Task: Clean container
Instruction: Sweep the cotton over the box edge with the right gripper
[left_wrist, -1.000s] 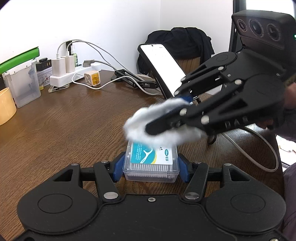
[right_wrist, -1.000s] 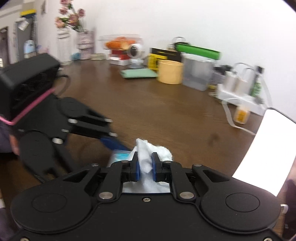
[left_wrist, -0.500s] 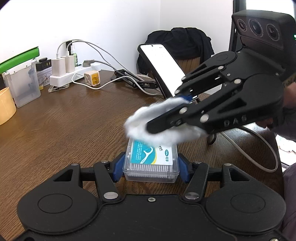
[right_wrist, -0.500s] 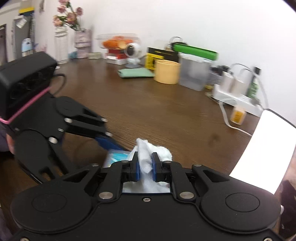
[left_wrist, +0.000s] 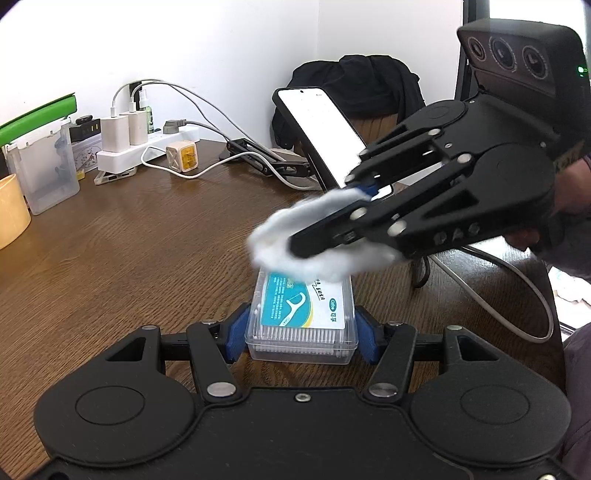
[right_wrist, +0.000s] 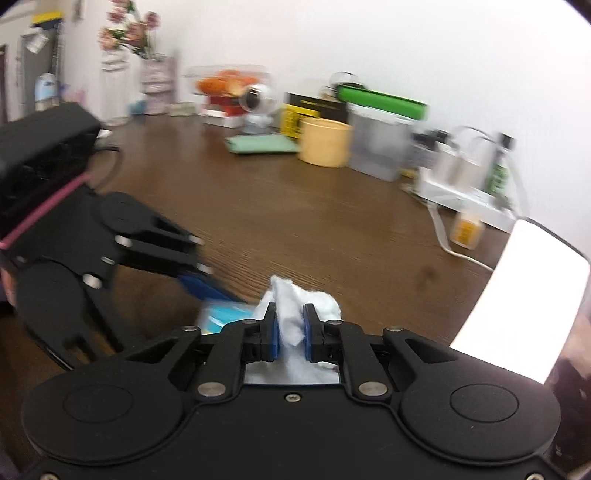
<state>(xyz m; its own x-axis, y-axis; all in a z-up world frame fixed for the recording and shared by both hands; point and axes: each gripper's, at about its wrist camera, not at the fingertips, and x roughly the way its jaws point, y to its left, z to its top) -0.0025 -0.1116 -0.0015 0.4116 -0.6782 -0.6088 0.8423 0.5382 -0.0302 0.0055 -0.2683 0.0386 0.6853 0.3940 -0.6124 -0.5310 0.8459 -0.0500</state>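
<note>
A clear plastic container (left_wrist: 301, 325) with a teal and white floss-pick label lies on the brown wooden table (left_wrist: 122, 251). My left gripper (left_wrist: 301, 334) is shut on its two sides with blue pads. My right gripper (left_wrist: 314, 229) comes in from the right, shut on a white wad of cotton (left_wrist: 295, 254) that rests on the container's far end. In the right wrist view the cotton (right_wrist: 291, 317) sits pinched between the blue pads of the right gripper (right_wrist: 290, 332), and the container (right_wrist: 221, 315) shows blurred beside it, under the left gripper (right_wrist: 199, 277).
A phone on a stand (left_wrist: 321, 129) stands just behind the container. A white power strip with chargers and cables (left_wrist: 140, 147) lies at the back. A clear box with a green lid (left_wrist: 40, 162) and a yellow cup (left_wrist: 11, 210) stand at the left. A person's hand (left_wrist: 569, 195) holds the right gripper.
The right gripper with the cotton has shifted slightly over the container's far end, and the right wrist view has panned a little. The left gripper and container have stayed still.
</note>
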